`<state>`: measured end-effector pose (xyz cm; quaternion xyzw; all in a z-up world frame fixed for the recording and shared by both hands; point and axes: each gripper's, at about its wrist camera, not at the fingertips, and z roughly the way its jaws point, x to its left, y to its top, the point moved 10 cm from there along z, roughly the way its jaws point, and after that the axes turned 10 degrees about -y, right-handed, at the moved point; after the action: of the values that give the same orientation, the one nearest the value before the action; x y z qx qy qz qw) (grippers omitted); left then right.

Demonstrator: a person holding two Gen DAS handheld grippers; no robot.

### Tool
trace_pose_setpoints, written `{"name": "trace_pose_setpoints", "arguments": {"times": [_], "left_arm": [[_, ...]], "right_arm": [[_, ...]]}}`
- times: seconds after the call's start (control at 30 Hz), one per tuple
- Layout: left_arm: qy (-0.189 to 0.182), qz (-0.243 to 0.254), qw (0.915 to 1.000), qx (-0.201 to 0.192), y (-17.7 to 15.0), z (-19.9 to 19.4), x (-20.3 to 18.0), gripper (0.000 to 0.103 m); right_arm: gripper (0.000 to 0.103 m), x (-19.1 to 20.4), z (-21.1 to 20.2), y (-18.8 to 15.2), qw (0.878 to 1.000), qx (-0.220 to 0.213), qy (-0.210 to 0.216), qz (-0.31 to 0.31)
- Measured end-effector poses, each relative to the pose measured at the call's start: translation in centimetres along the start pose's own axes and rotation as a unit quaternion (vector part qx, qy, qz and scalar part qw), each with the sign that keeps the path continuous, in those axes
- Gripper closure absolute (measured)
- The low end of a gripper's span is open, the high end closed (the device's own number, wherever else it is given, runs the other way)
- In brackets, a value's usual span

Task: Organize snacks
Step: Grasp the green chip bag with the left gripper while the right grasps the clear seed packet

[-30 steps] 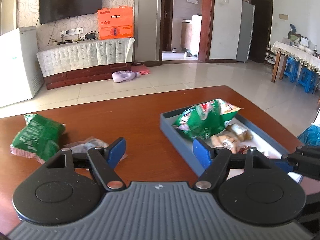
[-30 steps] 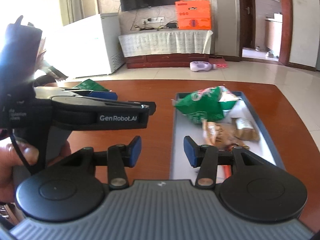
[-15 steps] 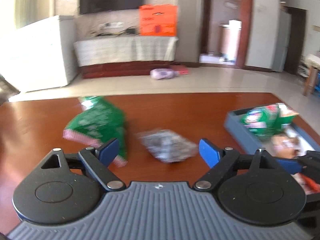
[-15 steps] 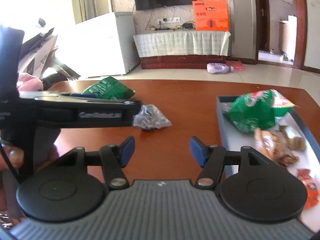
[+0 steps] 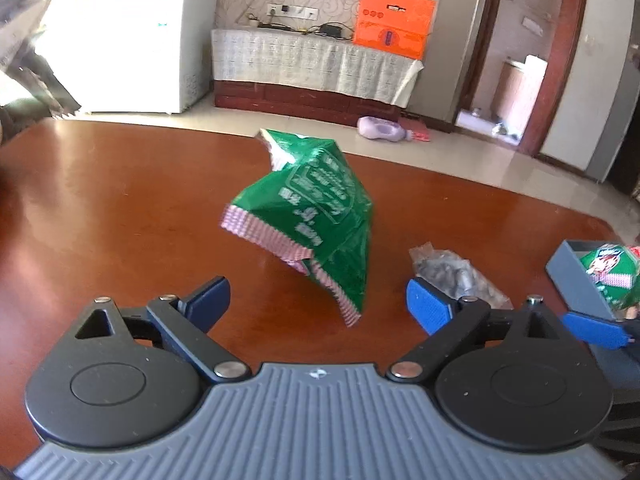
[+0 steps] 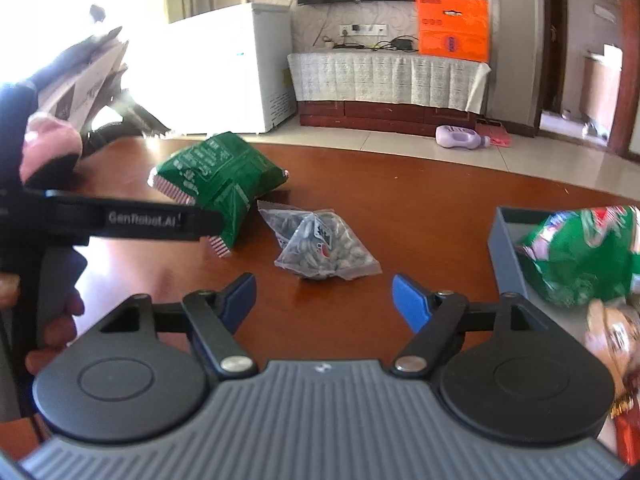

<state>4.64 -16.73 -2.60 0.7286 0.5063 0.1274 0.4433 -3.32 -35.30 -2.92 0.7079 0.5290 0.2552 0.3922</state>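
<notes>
- Facing the green bag [image 5: 316, 216], left gripper [image 5: 318, 300] has its jaws spread wide and nothing between them; bag lies on the table [image 5: 120, 200] just ahead of the tips, crumpled, one sealed edge nearest the pads.
- Right gripper [image 6: 324, 294] likewise wide open and empty, lined up on the clear seed packet [image 6: 324, 248], which sits just in front of its tips.
- Green bag and seed packet lie just beside each other, mid-table; whether they touch I cannot tell from either view.
- Tray [image 6: 505, 232] at the right edge of the table already holds another green bag [image 6: 580, 256] and some smaller snacks, blurred at the frame edge; likely wrapped pieces.
- Judged stage: two snacks left to pick up, neither gripped yet.
- Risks:
  - Green bag is puffy and slick; a pinch on the air-filled body may squeeze it out sideways. The crimped edge looks the safer hold.
  - Seed packet is low and loose; jaws closing too high would skate over it or push it along the wood.
  - Both grippers work close together; reaching at once could make them knock, or nudge the neighbouring snack.
  - Tray is already crowded near its front; a bag dropped on the pile may slide over the low wall.
</notes>
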Motion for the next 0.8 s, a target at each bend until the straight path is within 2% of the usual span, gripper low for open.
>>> {"name": "trace_pose_setpoints", "arguments": {"times": [0.13, 0.3, 0.5, 0.67, 0.8], "left_arm": [[0.003, 0.023, 0.9997, 0.007, 0.1, 1.6, -0.4, 0.005], [0.0, 0.01, 0.9998, 0.016, 0.8, 3.6, 0.7, 0.005], [-0.003, -0.004, 0.9998, 0.02, 2.1, 5.8, 1.9, 0.004], [-0.004, -0.007, 0.9995, 0.03, 2.8, 7.8, 1.9, 0.004], [0.001, 0.002, 0.9996, 0.029, 2.8, 8.5, 1.2, 0.006]], "right_arm": [[0.026, 0.7, 1.1, 0.8, 1.0, -0.003, 0.001, -0.01], [0.025, 0.9, 3.2, 1.6, 1.0, -0.001, -0.001, -0.015], [0.024, 0.7, 6.2, 1.9, 1.0, 0.022, -0.002, -0.002], [0.021, 0.5, 7.7, 1.7, 0.999, 0.035, 0.006, 0.017], [0.02, 1.4, 8.0, 1.8, 0.999, 0.034, 0.014, -0.001]]}}
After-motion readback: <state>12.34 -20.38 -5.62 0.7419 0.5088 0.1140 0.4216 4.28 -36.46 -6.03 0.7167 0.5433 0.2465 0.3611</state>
